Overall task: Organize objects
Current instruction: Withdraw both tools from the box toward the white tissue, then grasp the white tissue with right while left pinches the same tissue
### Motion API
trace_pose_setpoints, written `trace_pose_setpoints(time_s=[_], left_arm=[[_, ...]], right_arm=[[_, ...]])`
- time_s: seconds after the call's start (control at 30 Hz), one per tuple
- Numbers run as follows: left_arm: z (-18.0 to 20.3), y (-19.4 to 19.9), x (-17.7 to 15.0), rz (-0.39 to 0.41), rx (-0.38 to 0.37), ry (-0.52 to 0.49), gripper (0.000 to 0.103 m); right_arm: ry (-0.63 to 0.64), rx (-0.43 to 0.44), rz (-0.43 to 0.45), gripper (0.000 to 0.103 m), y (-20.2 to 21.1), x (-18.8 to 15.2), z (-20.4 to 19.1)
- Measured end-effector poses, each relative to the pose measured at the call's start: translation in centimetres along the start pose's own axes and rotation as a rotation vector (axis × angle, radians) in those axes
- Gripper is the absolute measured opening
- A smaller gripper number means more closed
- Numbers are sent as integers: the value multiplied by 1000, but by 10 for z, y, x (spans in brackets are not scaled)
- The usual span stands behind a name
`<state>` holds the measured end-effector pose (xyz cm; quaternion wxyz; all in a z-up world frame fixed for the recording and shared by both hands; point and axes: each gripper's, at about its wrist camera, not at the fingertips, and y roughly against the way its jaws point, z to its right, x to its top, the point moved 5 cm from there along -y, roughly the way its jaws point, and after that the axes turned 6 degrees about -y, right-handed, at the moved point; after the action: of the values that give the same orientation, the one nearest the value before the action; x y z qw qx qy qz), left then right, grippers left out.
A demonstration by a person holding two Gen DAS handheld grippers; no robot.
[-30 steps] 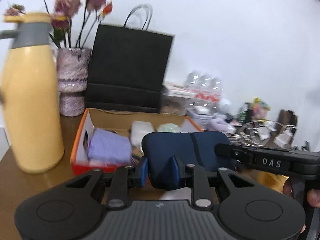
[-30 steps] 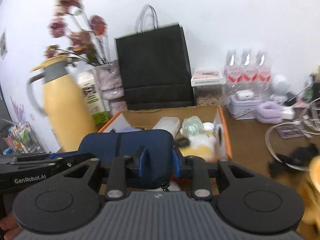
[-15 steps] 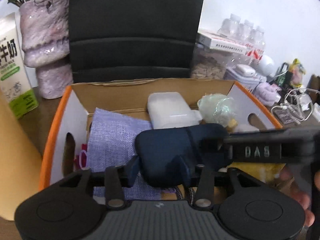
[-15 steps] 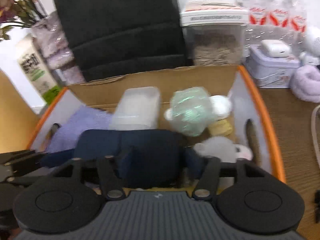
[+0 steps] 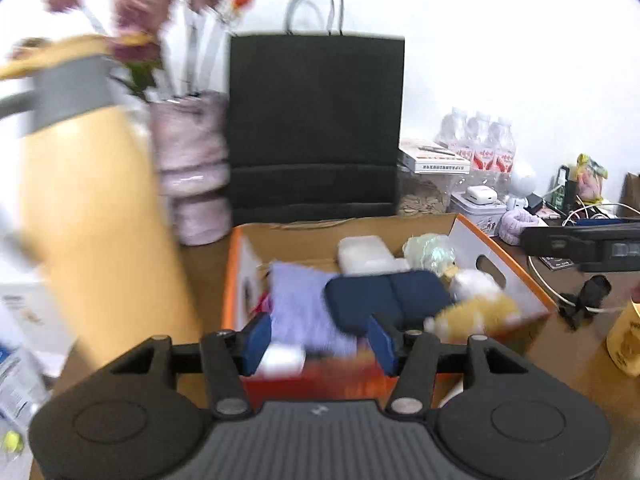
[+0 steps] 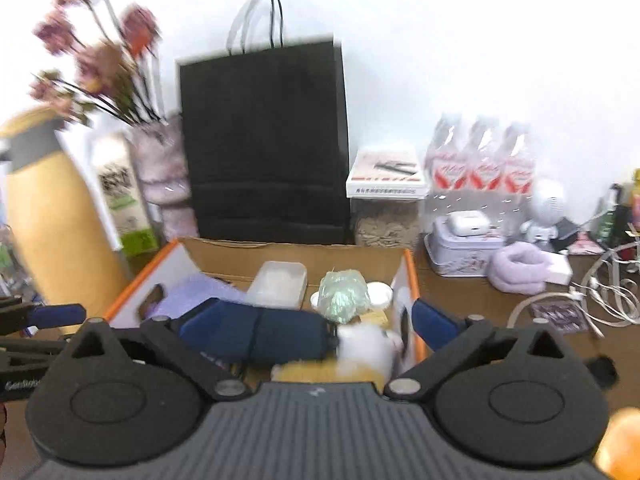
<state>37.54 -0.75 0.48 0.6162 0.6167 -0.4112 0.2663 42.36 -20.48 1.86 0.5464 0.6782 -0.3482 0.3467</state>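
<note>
A navy blue pouch [image 5: 386, 298] lies inside the orange-rimmed cardboard box [image 5: 504, 264], on a lilac cloth [image 5: 304, 304]. It also shows in the right wrist view [image 6: 252, 334]. My left gripper [image 5: 318, 338] is open and empty, just in front of the box. My right gripper [image 6: 304, 326] is open wide and empty, above the box's [image 6: 136, 284] near side. A white case [image 6: 280, 282], a green wrapped ball [image 6: 344, 294] and a plush toy [image 6: 372, 346] lie in the box too.
A yellow thermos [image 5: 88, 208] stands left of the box. A vase [image 5: 192, 172] and a black paper bag [image 5: 316, 128] stand behind it. Water bottles [image 6: 480, 168], a tin [image 6: 464, 248], a lilac roll [image 6: 520, 266] and cables [image 6: 600, 296] crowd the right.
Both grippers held the navy pouch, lowered it into the box, then opened and drew back and up. The pouch stays in the box.
</note>
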Motion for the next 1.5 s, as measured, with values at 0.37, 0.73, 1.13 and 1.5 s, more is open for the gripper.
trace_pose_setpoints(time_s=[0.37, 0.73, 1.13, 1.5], left_arm=[[51, 179, -155, 88, -19, 57, 76], [45, 180, -146, 141, -42, 45, 74], [131, -16, -81, -21, -122, -83, 53], [61, -4, -106, -30, 32, -17, 46]], right_arm=[[-34, 56, -40, 103, 165, -173, 31], [-35, 27, -96, 103, 214, -195, 68], [-76, 86, -123, 65, -2, -118, 27], [120, 63, -211, 31, -34, -135, -13]])
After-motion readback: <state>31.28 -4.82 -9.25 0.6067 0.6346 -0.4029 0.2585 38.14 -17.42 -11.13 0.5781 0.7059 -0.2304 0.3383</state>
